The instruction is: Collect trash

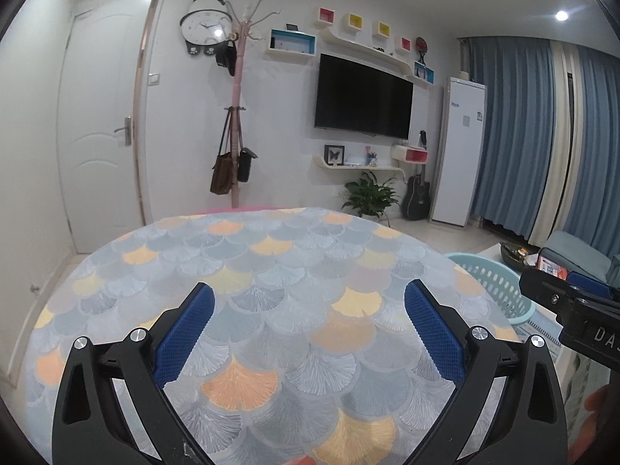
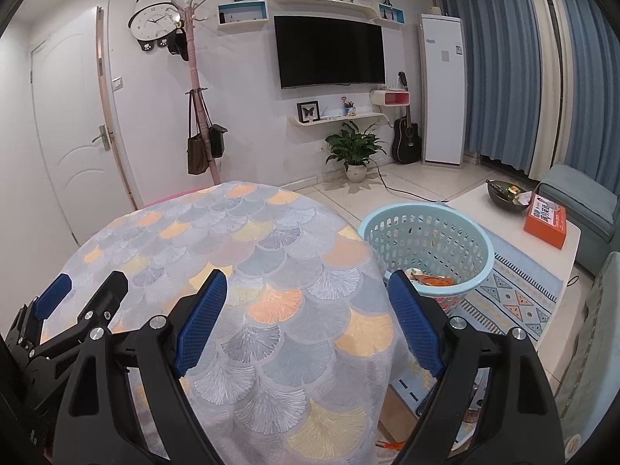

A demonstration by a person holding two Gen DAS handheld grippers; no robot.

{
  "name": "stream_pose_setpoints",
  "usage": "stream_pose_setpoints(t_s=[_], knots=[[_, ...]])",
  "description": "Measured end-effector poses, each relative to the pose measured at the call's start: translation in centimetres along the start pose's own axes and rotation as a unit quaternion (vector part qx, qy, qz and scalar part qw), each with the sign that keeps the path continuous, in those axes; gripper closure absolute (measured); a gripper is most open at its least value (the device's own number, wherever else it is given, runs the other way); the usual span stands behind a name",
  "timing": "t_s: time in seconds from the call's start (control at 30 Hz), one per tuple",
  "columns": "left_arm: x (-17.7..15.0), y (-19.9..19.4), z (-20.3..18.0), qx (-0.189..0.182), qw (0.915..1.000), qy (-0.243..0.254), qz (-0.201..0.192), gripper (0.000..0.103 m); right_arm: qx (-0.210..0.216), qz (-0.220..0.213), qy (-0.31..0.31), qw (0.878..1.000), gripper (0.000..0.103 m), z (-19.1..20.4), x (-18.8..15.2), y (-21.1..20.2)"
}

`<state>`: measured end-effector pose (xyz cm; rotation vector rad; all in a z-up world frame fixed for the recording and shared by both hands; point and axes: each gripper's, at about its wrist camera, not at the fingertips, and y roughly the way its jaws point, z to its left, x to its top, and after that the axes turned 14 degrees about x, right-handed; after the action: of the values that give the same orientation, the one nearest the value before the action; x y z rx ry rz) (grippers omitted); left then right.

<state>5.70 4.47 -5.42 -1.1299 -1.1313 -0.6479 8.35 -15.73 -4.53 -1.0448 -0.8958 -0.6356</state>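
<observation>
Both the left claw (image 1: 309,302) and the right claw (image 2: 307,290) gape wide, holding nothing, above the fan-patterned round table (image 2: 271,255). Orange wrappers (image 2: 432,281) lie in the pale-blue perforated plastic basket (image 2: 480,240); a careless swing might tip it.

Basket (image 1: 500,290): at the left wrist view's right, its near side sits behind the table (image 1: 271,271) edge and the right gripper (image 1: 573,294).
Basket contents (image 2: 430,281): orange-and-white scraps, too small to identify.
Right gripper: cut off by that frame's right edge.
Orange box (image 2: 546,221): its print is unreadable.
Bowl (image 2: 507,193): contents indistinct.
</observation>
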Motion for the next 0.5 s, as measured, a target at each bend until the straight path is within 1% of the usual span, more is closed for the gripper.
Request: stream_pose_setpoints(t_s=[0.5], knots=[[0.13, 0.01, -0.27, 0.004, 1.0000, 0.007, 0.000, 0.007, 0.003, 0.002, 0.006, 1.000, 0.022, -0.07, -0.10, 0.23]])
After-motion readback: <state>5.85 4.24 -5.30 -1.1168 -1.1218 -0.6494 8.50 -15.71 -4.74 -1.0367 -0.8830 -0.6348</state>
